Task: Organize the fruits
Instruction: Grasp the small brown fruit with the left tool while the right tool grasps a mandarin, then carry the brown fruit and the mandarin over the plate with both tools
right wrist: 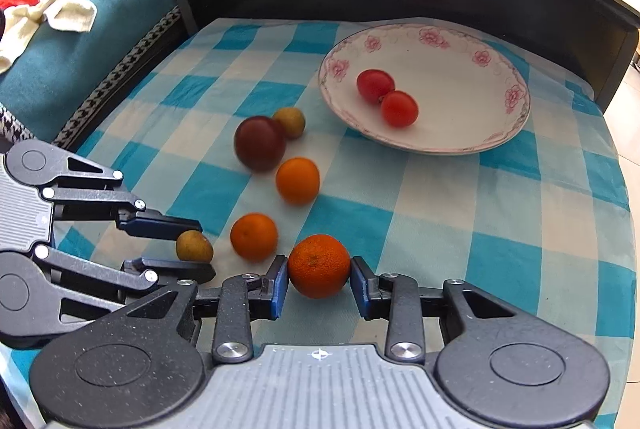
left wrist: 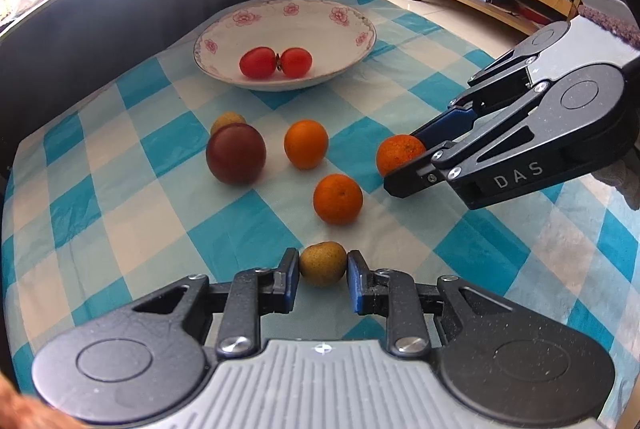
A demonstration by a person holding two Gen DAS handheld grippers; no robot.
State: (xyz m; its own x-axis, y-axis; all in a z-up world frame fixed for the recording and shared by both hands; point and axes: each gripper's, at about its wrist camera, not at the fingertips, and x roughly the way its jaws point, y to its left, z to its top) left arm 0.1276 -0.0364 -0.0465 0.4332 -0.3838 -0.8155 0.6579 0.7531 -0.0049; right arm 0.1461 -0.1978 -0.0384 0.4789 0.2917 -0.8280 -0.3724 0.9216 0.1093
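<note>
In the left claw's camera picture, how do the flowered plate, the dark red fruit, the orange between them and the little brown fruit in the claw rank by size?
As they look in that view:
1. flowered plate
2. dark red fruit
3. orange
4. little brown fruit, gripped by the left claw

The brown fruit sits nearest the camera, so it is probably smaller still.

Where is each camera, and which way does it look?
Left wrist: on the left gripper, looking down along its fingers at a brown fruit they clamp; right gripper at right.
Right wrist: on the right gripper, shut on an orange; left gripper at left.
Both share the plate and checked cloth.
</note>
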